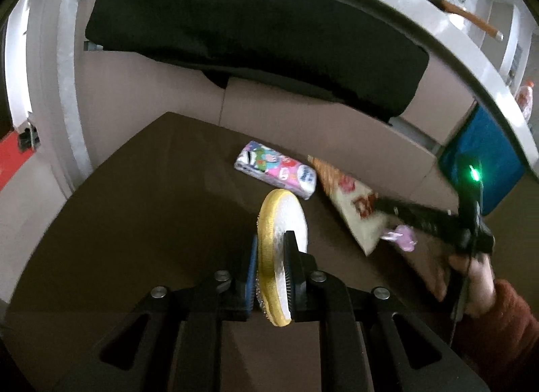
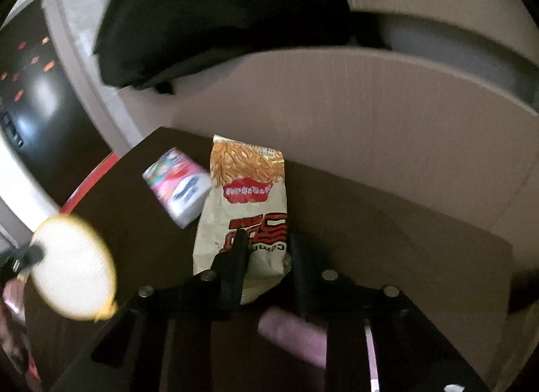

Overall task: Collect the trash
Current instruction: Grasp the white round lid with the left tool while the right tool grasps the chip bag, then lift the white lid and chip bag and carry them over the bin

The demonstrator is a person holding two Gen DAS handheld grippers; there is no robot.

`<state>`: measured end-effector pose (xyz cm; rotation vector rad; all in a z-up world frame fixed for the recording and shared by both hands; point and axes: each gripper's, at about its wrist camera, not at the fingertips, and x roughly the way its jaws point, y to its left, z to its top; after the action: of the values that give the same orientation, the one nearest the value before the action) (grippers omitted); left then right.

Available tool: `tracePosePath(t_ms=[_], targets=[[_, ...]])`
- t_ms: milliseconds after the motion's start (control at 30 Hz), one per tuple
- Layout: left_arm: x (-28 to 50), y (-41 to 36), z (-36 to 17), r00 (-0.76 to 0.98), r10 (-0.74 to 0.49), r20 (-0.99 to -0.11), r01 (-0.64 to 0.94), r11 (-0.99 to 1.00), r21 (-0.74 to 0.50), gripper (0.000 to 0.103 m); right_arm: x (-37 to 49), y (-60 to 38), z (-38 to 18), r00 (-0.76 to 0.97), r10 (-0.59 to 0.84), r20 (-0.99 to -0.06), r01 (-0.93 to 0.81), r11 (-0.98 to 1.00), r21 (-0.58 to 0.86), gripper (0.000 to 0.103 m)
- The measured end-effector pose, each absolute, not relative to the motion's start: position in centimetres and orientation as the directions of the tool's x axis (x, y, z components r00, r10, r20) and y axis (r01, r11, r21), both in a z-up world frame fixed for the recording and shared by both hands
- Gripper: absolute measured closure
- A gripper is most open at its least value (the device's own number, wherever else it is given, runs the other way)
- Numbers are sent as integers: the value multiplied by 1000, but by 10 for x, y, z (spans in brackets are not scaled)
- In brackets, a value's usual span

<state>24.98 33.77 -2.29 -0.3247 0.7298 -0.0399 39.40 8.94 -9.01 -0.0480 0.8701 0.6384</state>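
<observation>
- While both hands are loaded, holdings stand thus.
- Left gripper (image 1: 269, 277): clamped on a round yellow-rimmed scrubbing pad (image 1: 281, 257), held edge-on and lifted clear of the brown cardboard surface (image 1: 151, 206), seemingly for carrying off.
- Right gripper (image 2: 266, 243): jaws drawn in on the near end of a noodle packet (image 2: 246, 203); a pinch at the edge looks meant to lift it.
- Tissue pack (image 1: 276, 173): lying flat just beside the packet, uncollected.
- Pink scrap (image 1: 402, 238): near the right gripper, too blurred to identify.
</observation>
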Motion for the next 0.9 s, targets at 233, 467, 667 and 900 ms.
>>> tracePosePath(t_ms=[233, 467, 667, 900], targets=[[255, 303, -25, 728, -160, -666, -30, 964, -264, 85, 336, 51, -73, 488, 514, -705, -564, 802, 194, 82], [251, 296, -25, 741, -91, -666, -93, 967, -236, 88, 304, 14, -45, 608, 452, -653, -546, 835, 70, 83], [235, 304, -25, 733, -99, -673, -108, 960, -259, 88, 276, 35, -40, 619, 449, -644, -603, 797, -24, 83], [208, 320, -23, 744, -95, -662, -126, 952, -278, 88, 258, 72, -69, 567, 425, -706, -651, 756, -67, 54]])
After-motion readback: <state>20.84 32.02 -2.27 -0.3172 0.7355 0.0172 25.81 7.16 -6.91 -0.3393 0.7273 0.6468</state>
